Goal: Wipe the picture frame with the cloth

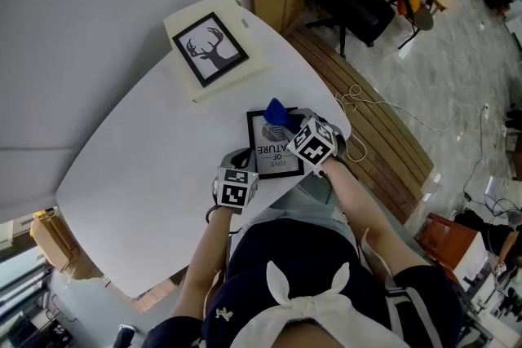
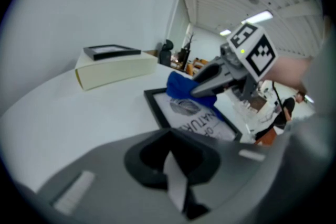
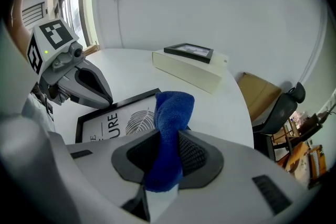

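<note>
Nearest is the person's dark top (image 1: 285, 257) with its white bow, and just beyond it both grippers reach out over the white surface (image 1: 139, 167).

The frame (image 1: 269, 152) lies flat on the surface near the edge closest to the person. It is black-rimmed, with a leaf print and lettering. The right gripper (image 1: 290, 123) comes in from the frame's right side, its jaws clamped on a bunched blue cloth (image 3: 170, 123). The cloth's free end hangs over the far part of the frame; I cannot tell whether it touches the glass. The left gripper (image 1: 242, 161) sits at the frame's left edge with its jaws together and nothing between them. It looks placed to steady the frame, though contact isn't clear.

Well beyond the frame, a cream box (image 1: 245, 65) carries a deer picture (image 1: 210, 47) and plays no part.

I'd say wiping is at or near its start. The next move calls for pressing the cloth down on the glass and sweeping it across toward the person. The left gripper would need to keep the frame from sliding.
</note>
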Demonstrator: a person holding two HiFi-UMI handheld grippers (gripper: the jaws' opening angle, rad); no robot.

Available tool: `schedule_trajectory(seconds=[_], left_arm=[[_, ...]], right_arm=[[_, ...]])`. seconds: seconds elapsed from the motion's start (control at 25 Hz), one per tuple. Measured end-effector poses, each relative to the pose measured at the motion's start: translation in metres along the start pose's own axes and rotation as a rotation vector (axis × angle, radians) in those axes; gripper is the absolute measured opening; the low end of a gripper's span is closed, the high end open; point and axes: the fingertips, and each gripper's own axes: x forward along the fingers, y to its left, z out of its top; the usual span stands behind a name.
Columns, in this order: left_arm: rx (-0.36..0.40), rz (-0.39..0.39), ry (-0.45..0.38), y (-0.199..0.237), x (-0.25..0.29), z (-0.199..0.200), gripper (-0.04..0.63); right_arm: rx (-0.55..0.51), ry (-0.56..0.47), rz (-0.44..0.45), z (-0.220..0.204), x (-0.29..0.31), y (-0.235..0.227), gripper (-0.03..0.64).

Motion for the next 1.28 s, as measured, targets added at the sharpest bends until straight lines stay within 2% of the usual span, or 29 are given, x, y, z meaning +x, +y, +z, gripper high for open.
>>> schedule_trajectory(seconds=[0.8,1.28], left_arm=[[0.001,-0.001,0.004,0.002,0.000,0.001,0.005],[0.006,0.002,0.006,0.002,0.001,0.001,0.005]], right_arm=[[0.046,-0.010,-0.006,-0.005,-0.007,-0.016,0.084],[0.027,-0.025,-0.001,-0.010,-0.011,-0.006,0.084]])
